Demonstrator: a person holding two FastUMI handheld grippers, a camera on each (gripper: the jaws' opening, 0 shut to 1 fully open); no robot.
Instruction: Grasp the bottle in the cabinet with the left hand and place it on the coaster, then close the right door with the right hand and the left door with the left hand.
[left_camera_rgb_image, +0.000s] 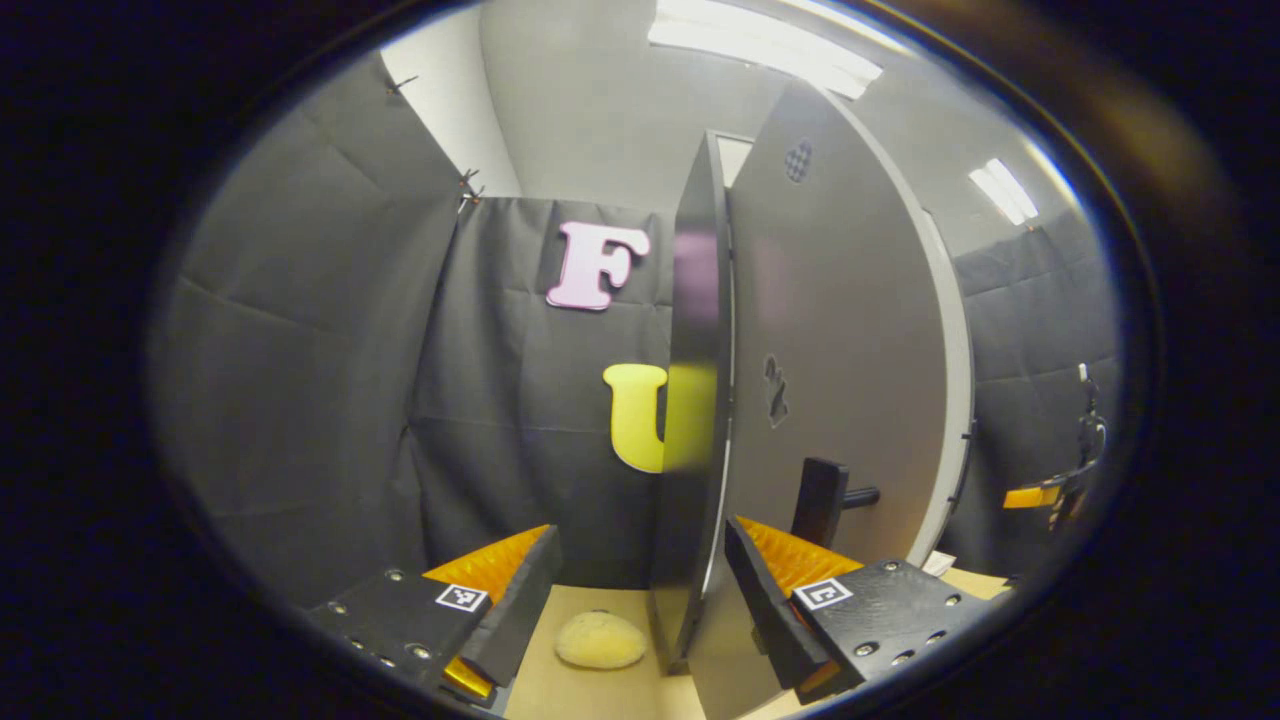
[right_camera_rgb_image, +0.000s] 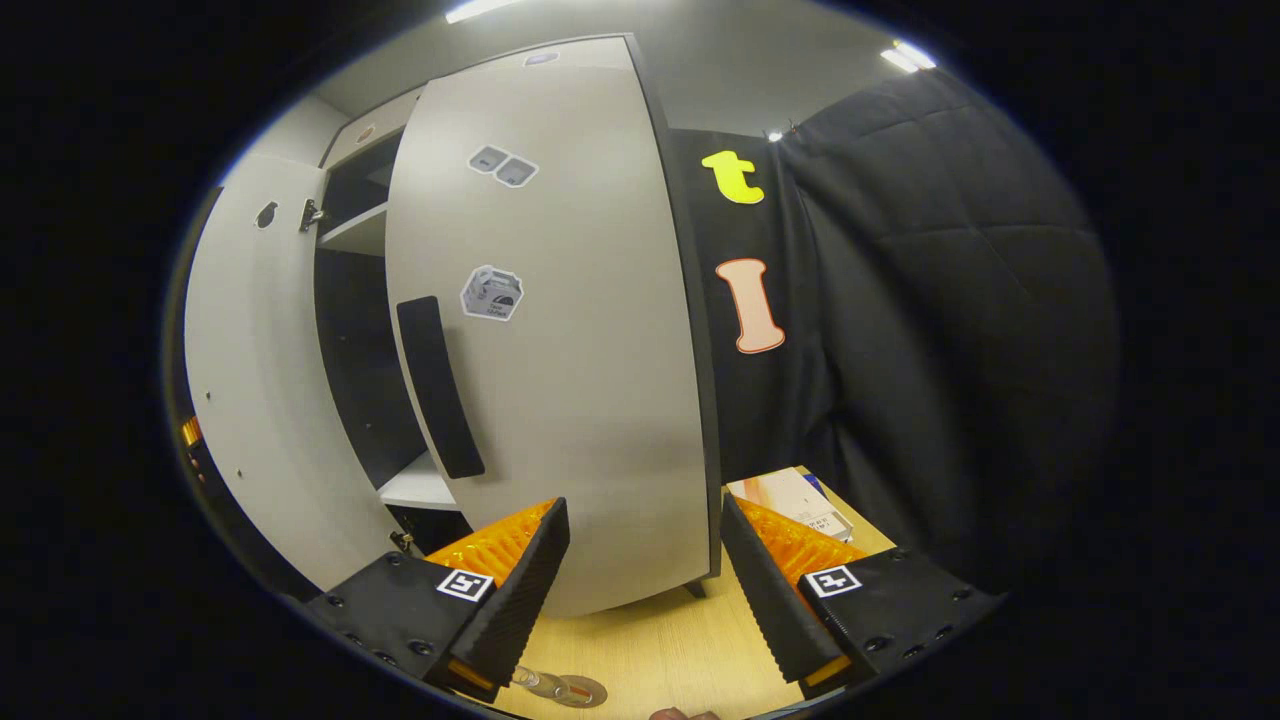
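The left gripper (left_camera_rgb_image: 640, 600), jaws wide and empty, straddles the near edge of the open, stiff grey left cabinet door (left_camera_rgb_image: 840, 360); push its flat panel near the black bar handle (left_camera_rgb_image: 820, 500). The right gripper (right_camera_rgb_image: 645, 590) gapes empty before the nearly shut right door (right_camera_rgb_image: 560, 330).

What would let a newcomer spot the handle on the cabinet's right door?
In the right gripper view, find the tall pale grey cabinet door that is nearly shut. On its left part sits a long black vertical bar handle, below and left of the small grey stickers; it is the door's one dark raised strip.
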